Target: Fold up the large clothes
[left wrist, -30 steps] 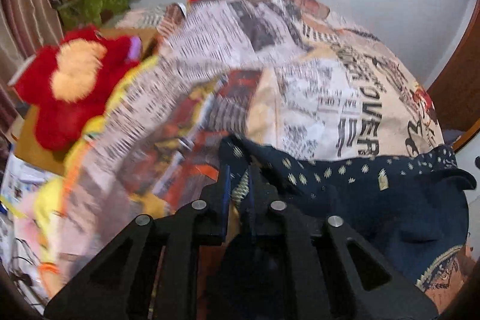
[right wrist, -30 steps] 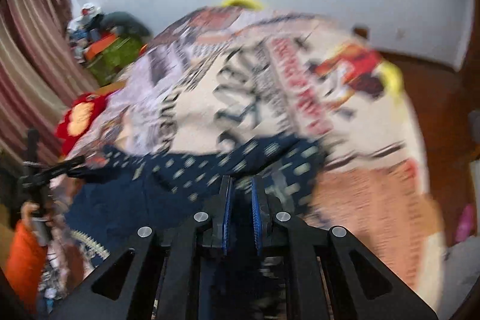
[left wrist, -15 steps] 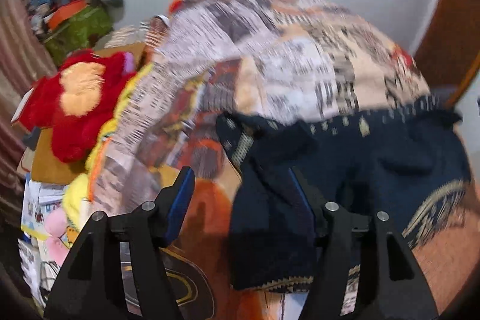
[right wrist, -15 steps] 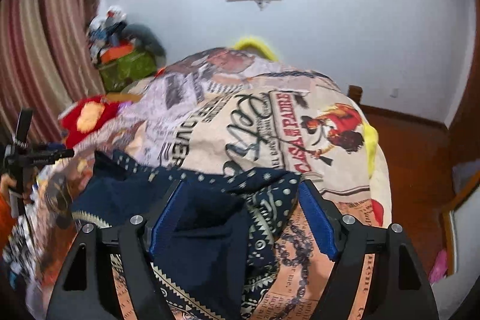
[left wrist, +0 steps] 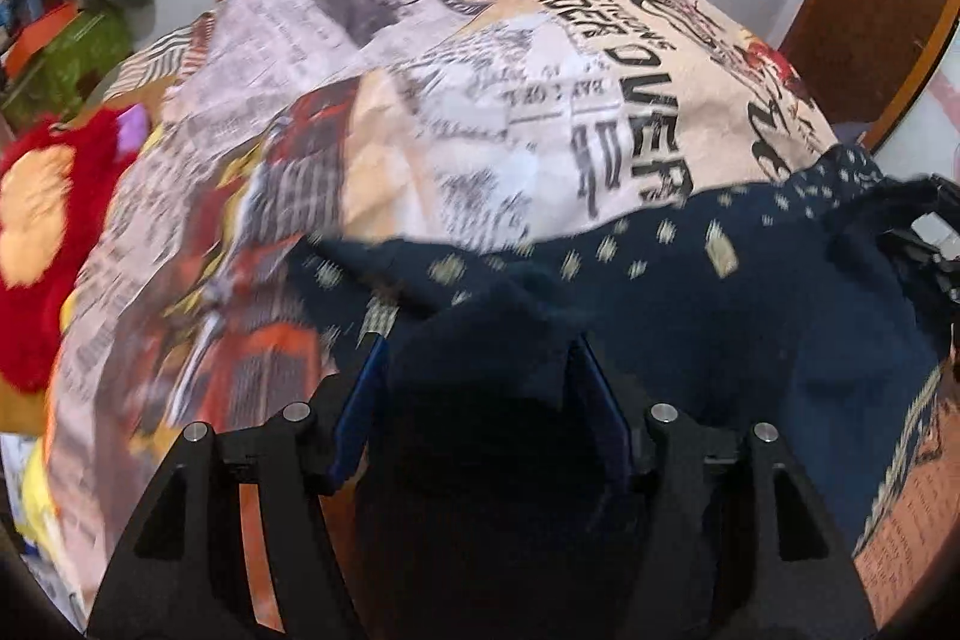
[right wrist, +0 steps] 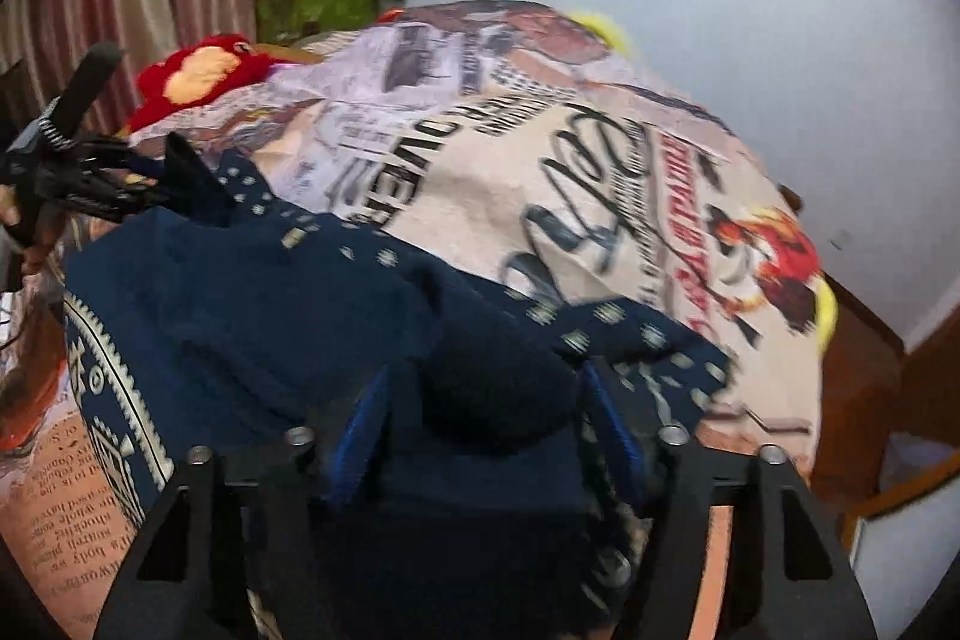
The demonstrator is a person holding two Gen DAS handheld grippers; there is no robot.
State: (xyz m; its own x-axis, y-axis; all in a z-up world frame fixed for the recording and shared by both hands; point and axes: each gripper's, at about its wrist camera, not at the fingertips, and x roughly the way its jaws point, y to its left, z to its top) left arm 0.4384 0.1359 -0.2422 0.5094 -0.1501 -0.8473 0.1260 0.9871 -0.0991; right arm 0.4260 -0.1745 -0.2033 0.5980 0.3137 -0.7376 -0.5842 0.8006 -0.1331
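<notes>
On the bed (left wrist: 540,112), a navy garment (left wrist: 750,316) lies bunched. The left gripper (left wrist: 474,370) fingers stand apart around a fold. The right gripper (right wrist: 480,400) fingers are closing, cloth between them.

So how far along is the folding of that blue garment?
Partly done: the blue garment lies on the bedspread with one fold seemingly made. In hand: the left gripper stands open over bunched cloth; the right gripper is closing around another bunch. Left: further folds and flattening.
</notes>
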